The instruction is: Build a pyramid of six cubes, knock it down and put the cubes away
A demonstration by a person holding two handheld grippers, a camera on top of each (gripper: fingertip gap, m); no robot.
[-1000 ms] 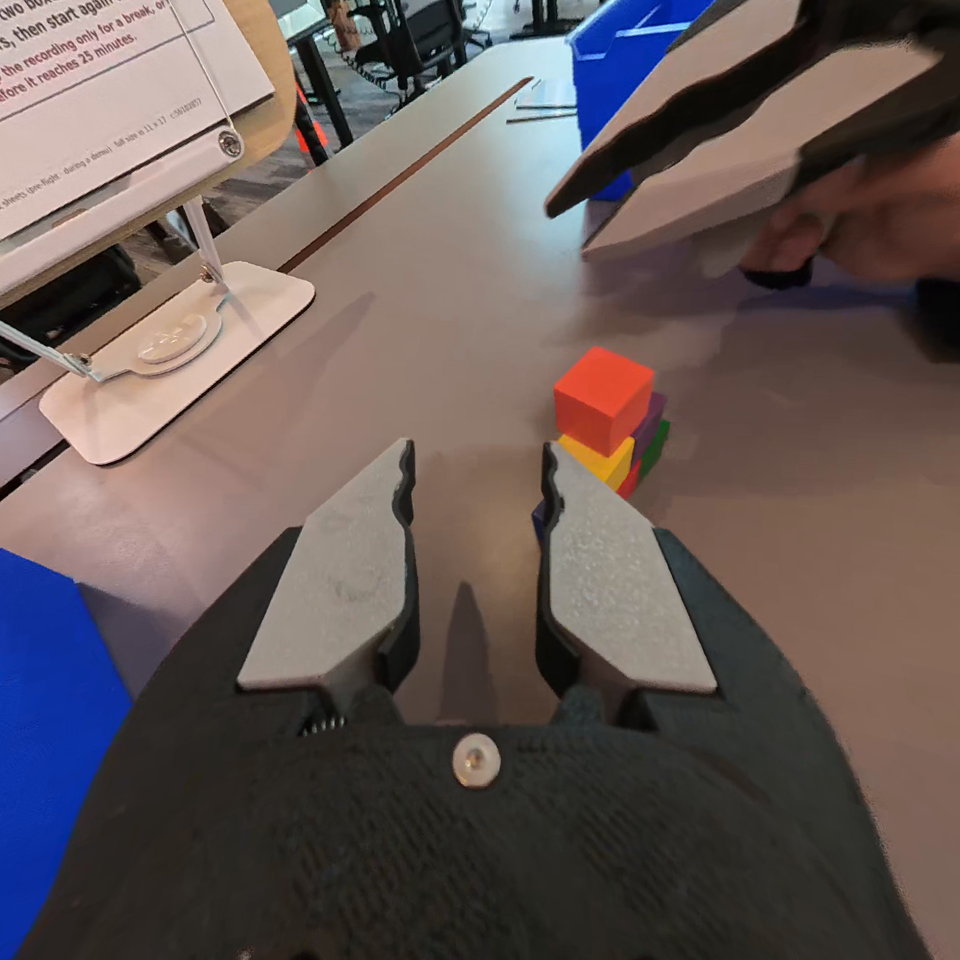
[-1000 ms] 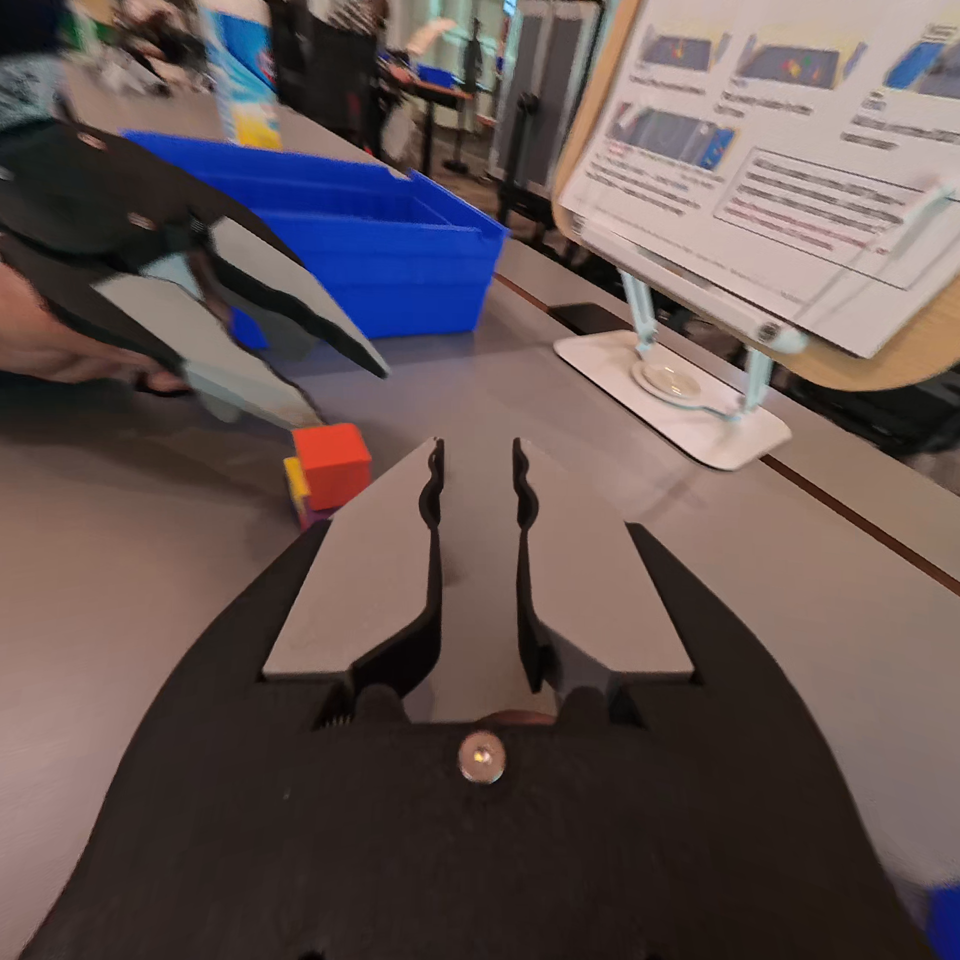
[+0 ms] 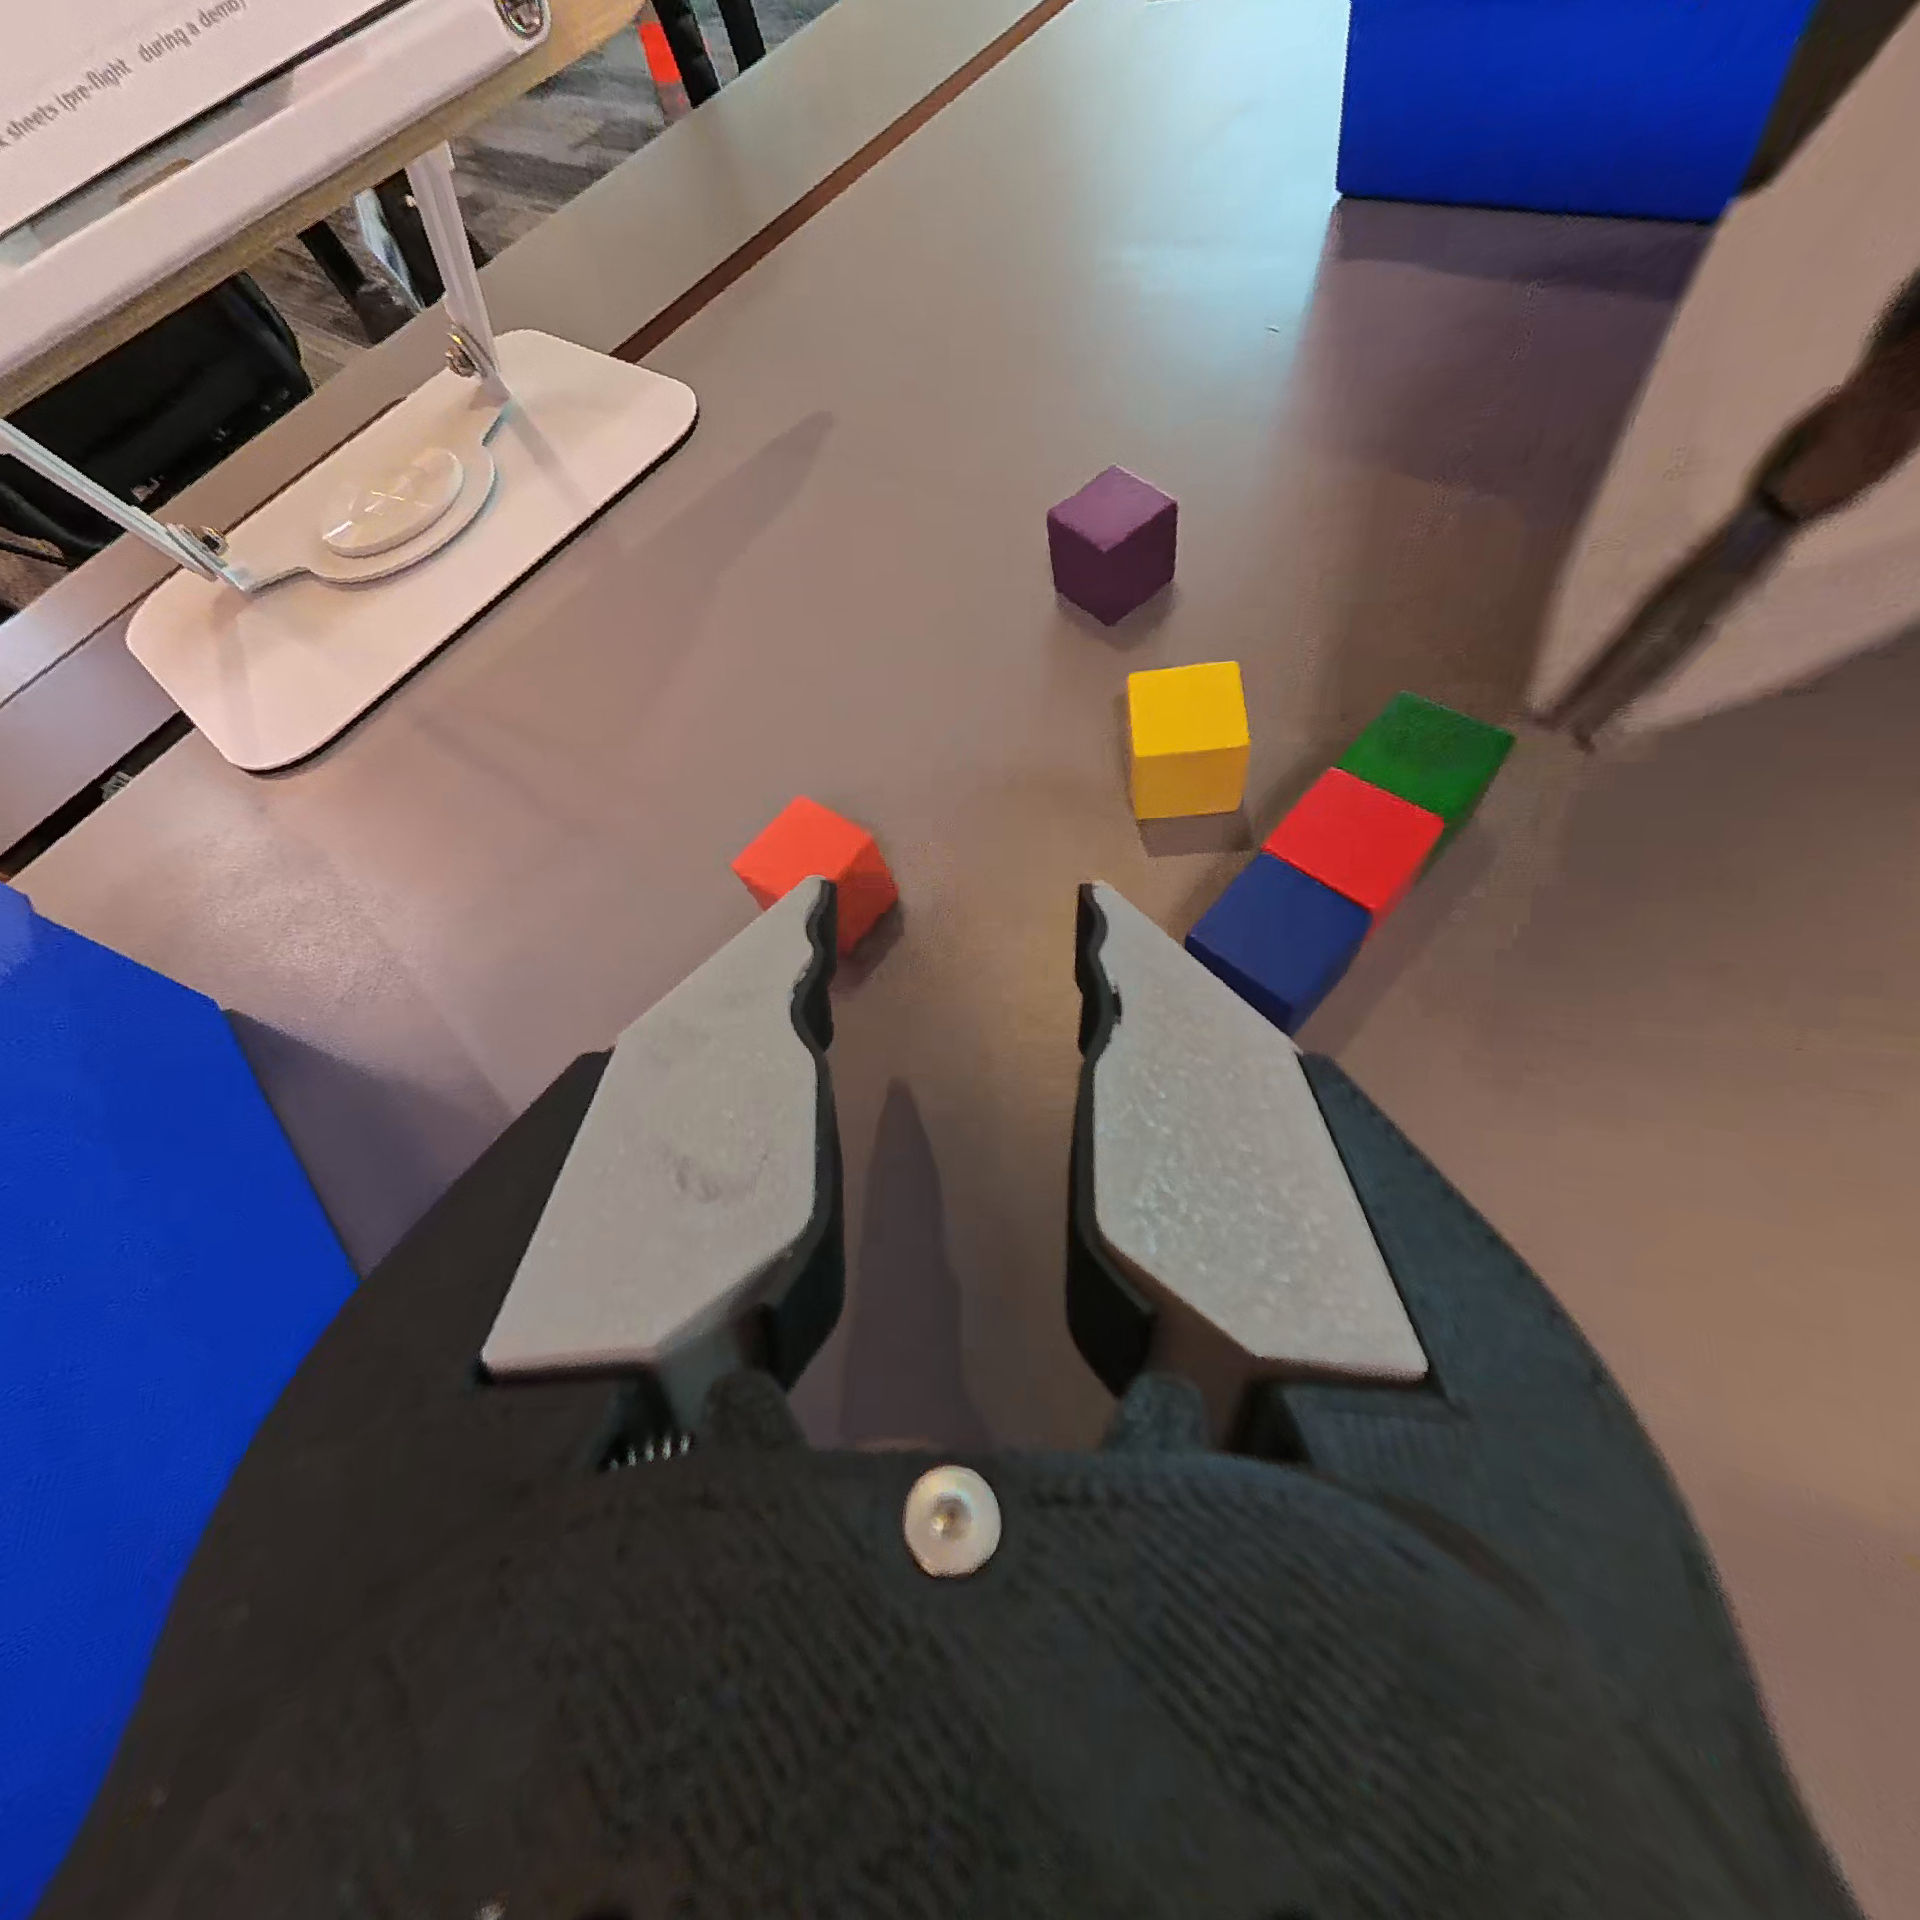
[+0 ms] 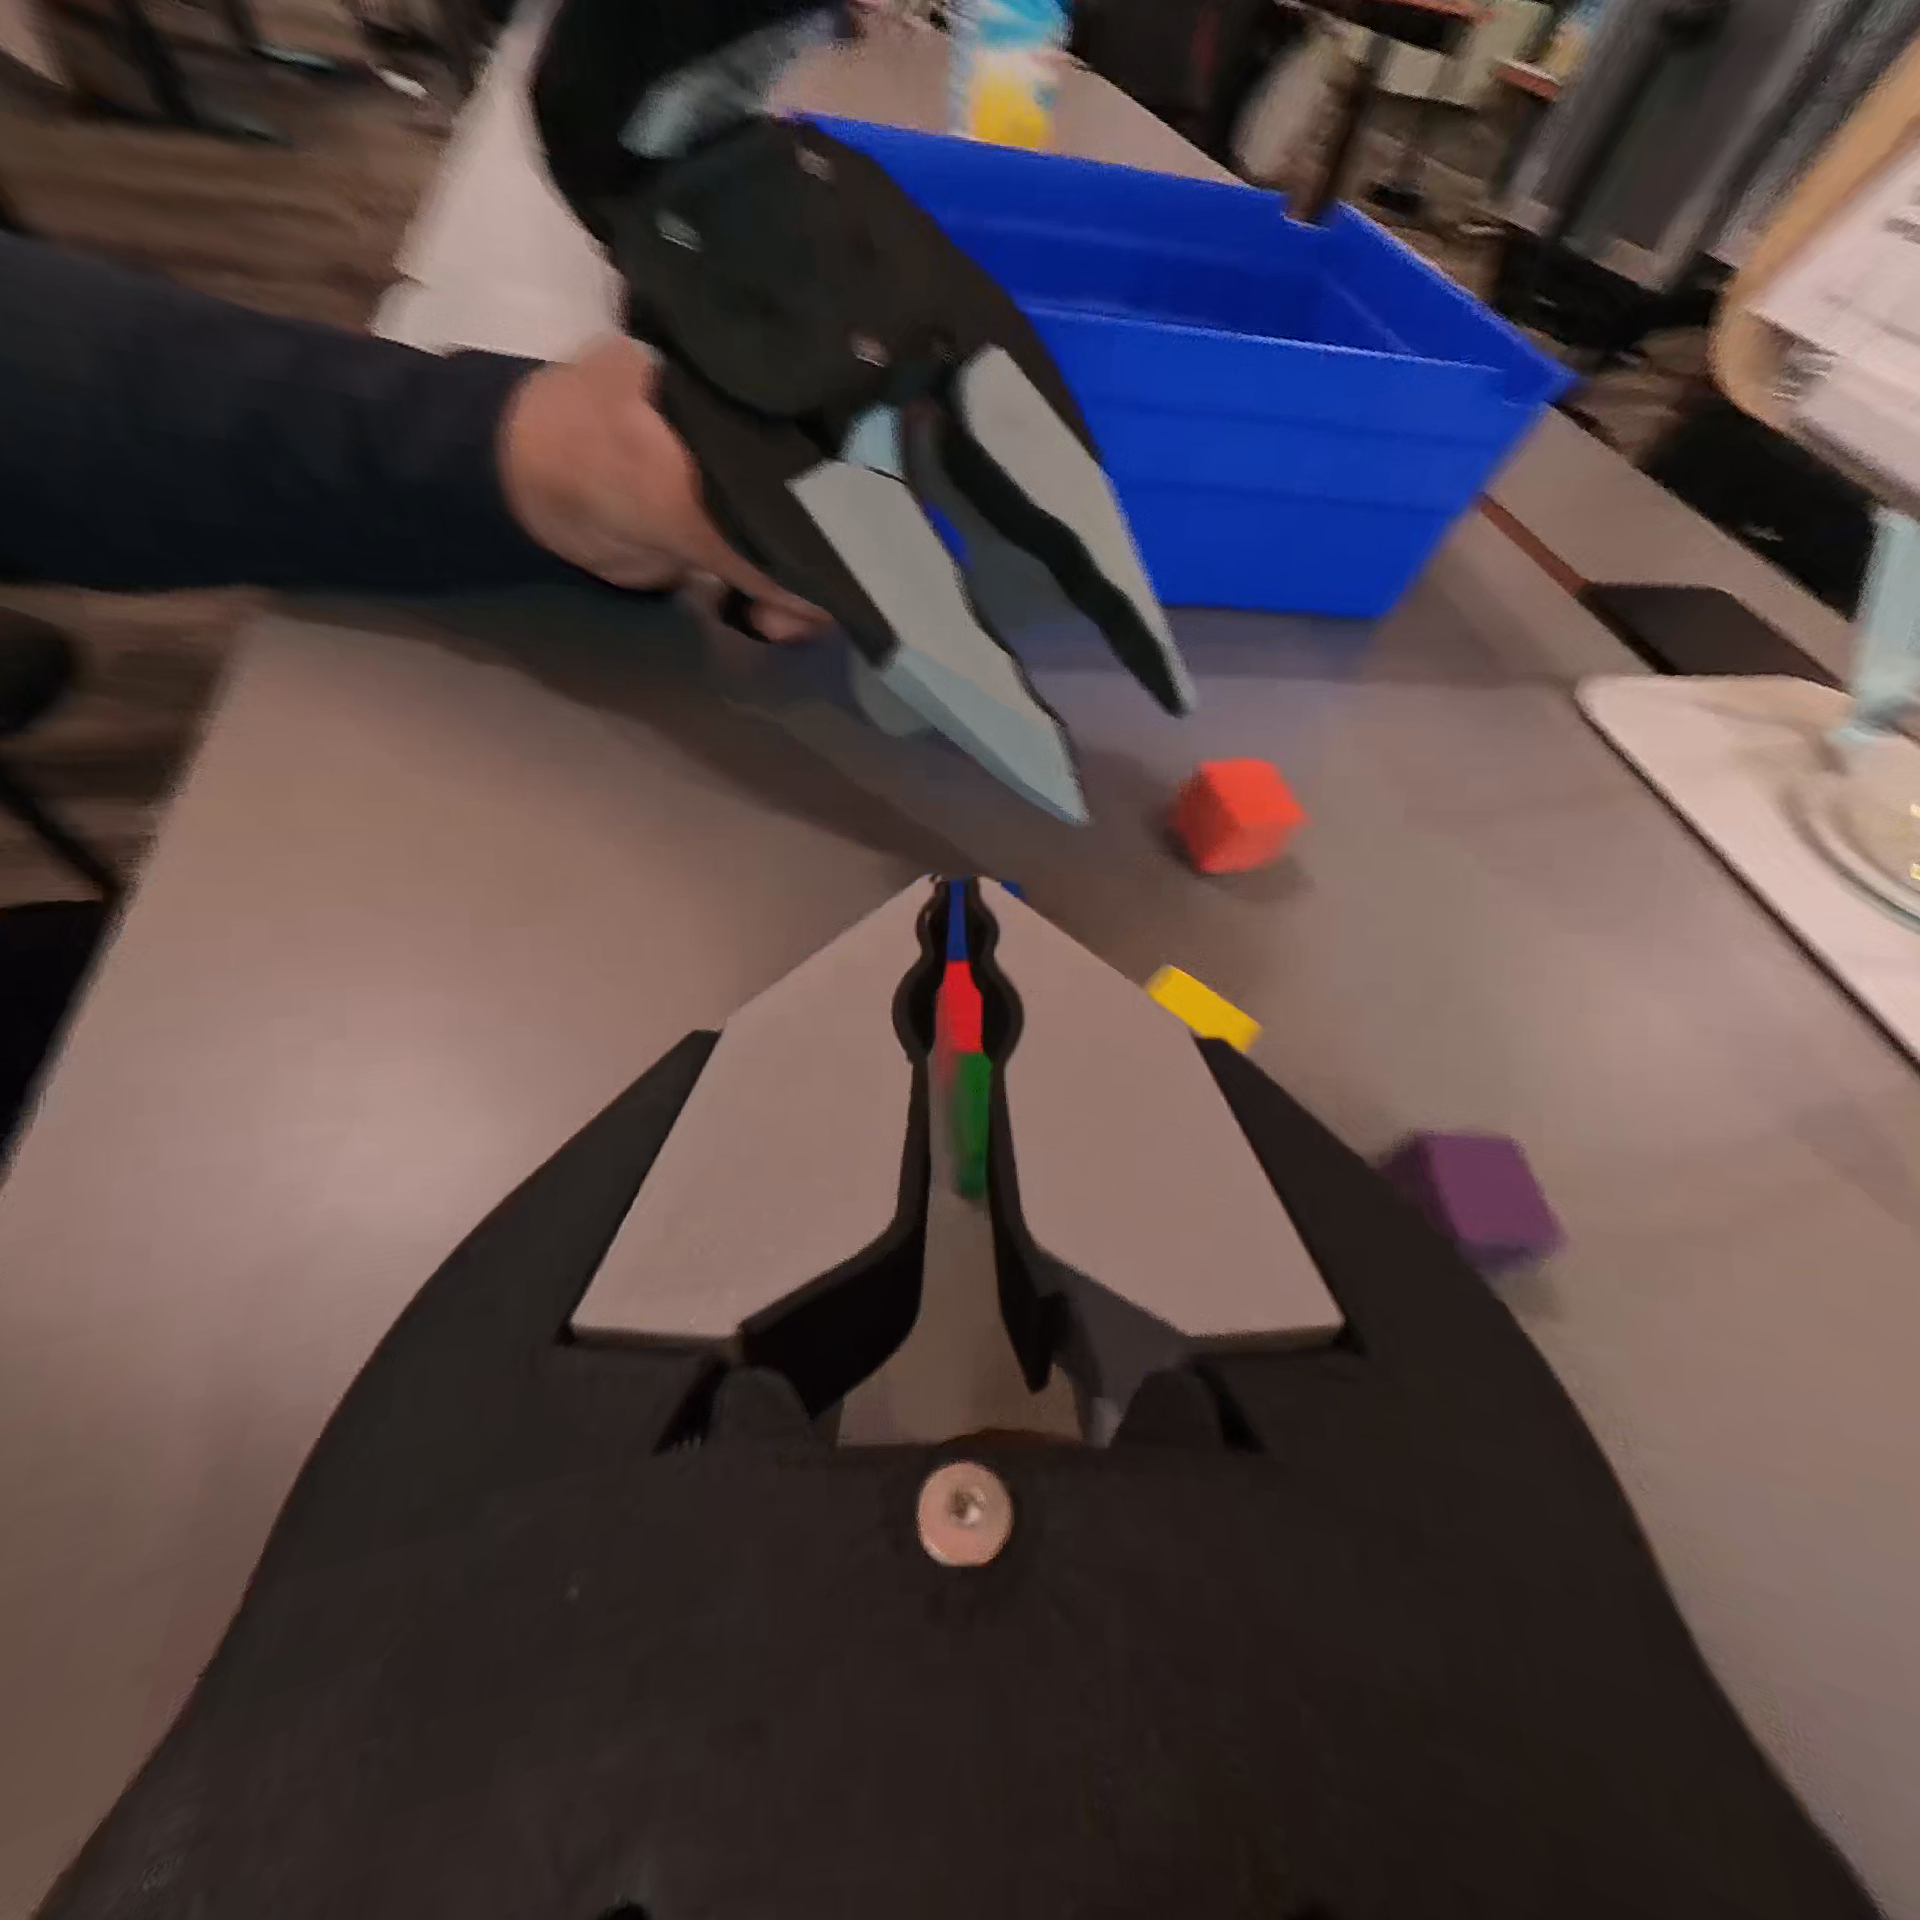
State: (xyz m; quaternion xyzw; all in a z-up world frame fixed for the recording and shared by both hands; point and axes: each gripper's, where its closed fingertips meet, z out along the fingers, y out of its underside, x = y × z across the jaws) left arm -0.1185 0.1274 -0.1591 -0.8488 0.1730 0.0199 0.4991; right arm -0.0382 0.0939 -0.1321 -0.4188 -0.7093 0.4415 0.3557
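Orange cube (image 3: 816,868) lies on the counter (image 3: 935,343) just beyond the left gripper (image 3: 951,940), whose jaws gape empty; the right gripper (image 4: 961,904), nearly closed, holds nothing.

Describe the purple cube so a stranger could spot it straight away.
Start at the white stand base on the grey table, then look across to the scattered cubes. The purple cube sits alone, farthest from the left gripper, beyond the yellow cube. It is the only dark, purple one and touches nothing.
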